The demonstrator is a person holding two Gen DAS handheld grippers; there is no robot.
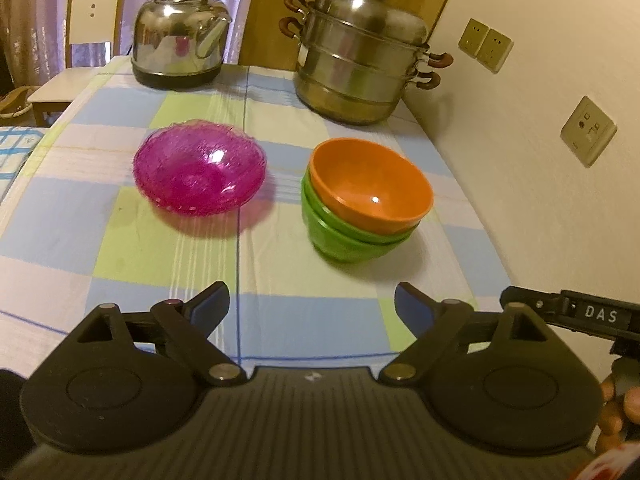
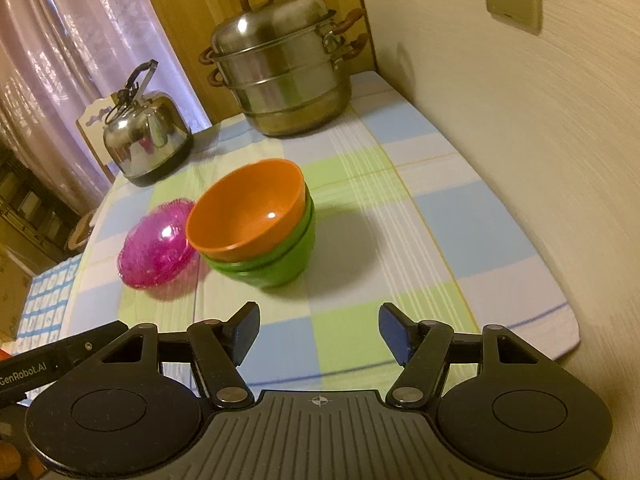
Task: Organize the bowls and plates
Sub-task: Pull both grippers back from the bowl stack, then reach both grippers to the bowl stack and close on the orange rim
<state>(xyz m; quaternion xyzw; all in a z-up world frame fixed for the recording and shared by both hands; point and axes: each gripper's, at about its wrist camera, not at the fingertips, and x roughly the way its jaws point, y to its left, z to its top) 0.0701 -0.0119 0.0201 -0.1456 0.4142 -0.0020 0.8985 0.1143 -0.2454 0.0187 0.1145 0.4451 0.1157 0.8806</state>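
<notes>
Checked cloth [image 1: 280, 312] covers the bench. Left to right on it: pink translucent plates [image 1: 200, 172], stacked, then orange bowl [image 1: 370, 186] nested in stacked green bowls [image 1: 344, 240], just beside the plates and apart from them. Behind: steel kettle [image 1: 180, 36], steel steamer pot [image 1: 360, 56]. Left gripper [image 1: 312, 308] and right gripper [image 2: 318, 330] hover short of the dishes, jaws released, nothing between them.
</notes>
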